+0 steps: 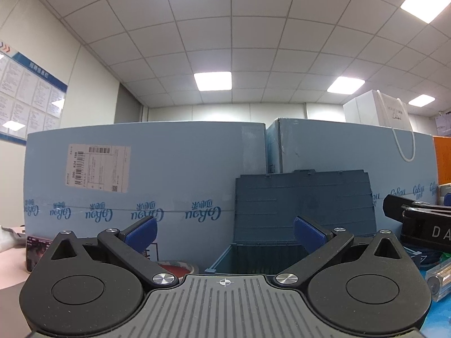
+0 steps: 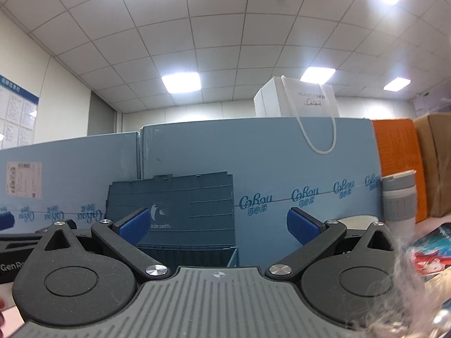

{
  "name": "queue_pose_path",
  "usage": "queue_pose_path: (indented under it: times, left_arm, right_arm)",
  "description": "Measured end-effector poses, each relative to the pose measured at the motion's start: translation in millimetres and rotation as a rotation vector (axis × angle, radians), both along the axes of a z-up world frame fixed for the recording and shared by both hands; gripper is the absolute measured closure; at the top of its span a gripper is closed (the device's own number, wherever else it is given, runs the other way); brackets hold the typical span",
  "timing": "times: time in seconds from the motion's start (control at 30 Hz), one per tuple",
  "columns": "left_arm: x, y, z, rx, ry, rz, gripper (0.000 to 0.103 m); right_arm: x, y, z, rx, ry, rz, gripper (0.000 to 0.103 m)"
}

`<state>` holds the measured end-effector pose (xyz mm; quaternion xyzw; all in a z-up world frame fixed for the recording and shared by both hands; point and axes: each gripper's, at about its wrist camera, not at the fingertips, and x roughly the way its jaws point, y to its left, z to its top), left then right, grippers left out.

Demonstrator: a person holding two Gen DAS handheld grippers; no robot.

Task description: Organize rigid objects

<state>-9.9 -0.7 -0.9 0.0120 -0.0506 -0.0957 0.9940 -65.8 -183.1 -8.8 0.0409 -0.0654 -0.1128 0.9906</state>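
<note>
My left gripper (image 1: 224, 232) is open and empty, low over the table, facing a dark blue plastic storage box (image 1: 304, 211) whose lid stands raised. A roll of tape with a red core (image 1: 177, 267) lies just ahead of its left finger. My right gripper (image 2: 217, 225) is open and empty, facing the same box (image 2: 183, 211) from the right. A grey-and-white tumbler (image 2: 400, 205) stands to its right. The right gripper's body also shows in the left wrist view (image 1: 422, 222).
Tall light blue cartons (image 1: 146, 174) form a wall behind the box. A white paper bag (image 2: 296, 101) sits on top. An orange box (image 2: 397, 163) and a brown carton (image 2: 435, 163) stand at the right. A clear plastic item (image 1: 439, 278), a dark card box (image 1: 38, 250) and a colourful booklet (image 2: 434, 250) lie nearby.
</note>
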Motion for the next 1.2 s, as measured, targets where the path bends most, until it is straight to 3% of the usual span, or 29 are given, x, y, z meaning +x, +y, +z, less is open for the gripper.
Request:
queue_pose_path:
  times: [0.23, 0.67, 1.2]
  left_arm:
    - [-8.5, 3.8, 0.6, -0.025, -0.049, 0.008, 0.0]
    - [-2.9, 5.6, 0.2, -0.027, -0.019, 0.048, 0.0]
    - [-3.9, 2.5, -0.3, -0.009, -0.024, 0.026, 0.0]
  right_arm:
    - [6.9, 11.7, 0.5, -0.119, 0.052, -0.028, 0.0]
    - [10.6, 6.9, -0.2, -0.091, 0.072, 0.001, 0.0]
    - [10.4, 6.9, 0.0, -0.089, 0.073, 0.004, 0.0]
